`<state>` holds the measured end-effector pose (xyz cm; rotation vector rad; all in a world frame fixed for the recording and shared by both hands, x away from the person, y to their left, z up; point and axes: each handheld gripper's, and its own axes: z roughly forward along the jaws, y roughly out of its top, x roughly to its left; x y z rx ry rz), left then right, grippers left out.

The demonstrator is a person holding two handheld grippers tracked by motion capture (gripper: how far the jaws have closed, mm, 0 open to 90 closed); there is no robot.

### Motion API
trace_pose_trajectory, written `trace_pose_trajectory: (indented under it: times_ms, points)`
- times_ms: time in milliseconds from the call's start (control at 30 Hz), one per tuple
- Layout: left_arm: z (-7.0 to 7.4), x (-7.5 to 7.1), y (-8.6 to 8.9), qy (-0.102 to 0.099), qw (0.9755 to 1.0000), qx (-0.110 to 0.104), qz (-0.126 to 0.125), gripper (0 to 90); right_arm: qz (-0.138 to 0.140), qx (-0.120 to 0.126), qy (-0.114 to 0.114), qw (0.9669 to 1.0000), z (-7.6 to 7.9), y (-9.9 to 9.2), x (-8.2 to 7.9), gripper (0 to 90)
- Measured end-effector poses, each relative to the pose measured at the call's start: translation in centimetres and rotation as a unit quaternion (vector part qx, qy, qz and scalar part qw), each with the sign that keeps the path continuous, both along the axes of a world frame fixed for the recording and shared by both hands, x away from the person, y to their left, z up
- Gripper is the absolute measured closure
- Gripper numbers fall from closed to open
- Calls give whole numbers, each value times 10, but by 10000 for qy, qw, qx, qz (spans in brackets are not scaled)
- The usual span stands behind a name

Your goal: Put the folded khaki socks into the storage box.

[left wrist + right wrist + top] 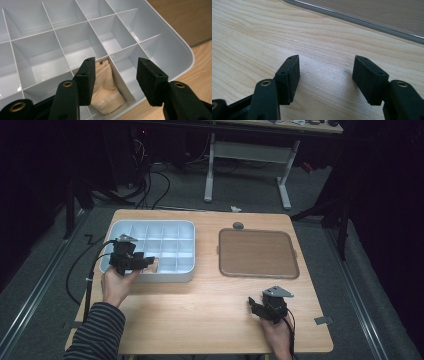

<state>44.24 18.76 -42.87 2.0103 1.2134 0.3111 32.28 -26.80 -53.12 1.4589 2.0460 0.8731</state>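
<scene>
A wooden tabletop carries two flat containers side by side: a pale grey compartment tray on the person's left and a brown tray with a raised rim on the right, set apart so that each hand has its own working ground. A small dark object lies just beyond the brown tray's far edge; what it is cannot be told.

The left hand-held gripper hangs over the near edge of the compartment tray, and in the left gripper view its jaws stand well apart with nothing pressed between the pads. Directly below and between them, a small beige cloth pouch with faint printing sits slumped inside one narrow cell in the tray's near row, its soft sides held in by the dividers. The placing reads as a sorting job: one item, one cell, with the walls keeping the pouch from sliding. The neighbouring cells in sight hold nothing.

The right hand-held gripper rests low near the tabletop's near right corner, in front of the brown tray, seemingly parked out of the left hand's way. In the right gripper view its jaws are likewise spread wide over bare wood, gripping nothing, with the brown tray's rim running across the top of the frame.
</scene>
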Motion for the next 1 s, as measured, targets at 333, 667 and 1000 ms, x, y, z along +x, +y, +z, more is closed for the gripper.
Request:
trace_pose_trajectory:
  times_ms: [333, 667, 1000]
  points:
    - [0, -15, 5, -90, 9994, -335, -68, 491, -8, 1, 0, 10000, 0, 0, 0, 391]
    - [0, -35, 12, -202, 9987, -442, -131, 498, -23, 1, 0, 10000, 0, 0, 0, 391]
    - [-8, -50, 16, -204, 9986, -480, -72, 504, -24, 3, 2, 10000, 0, 0, 0, 391]
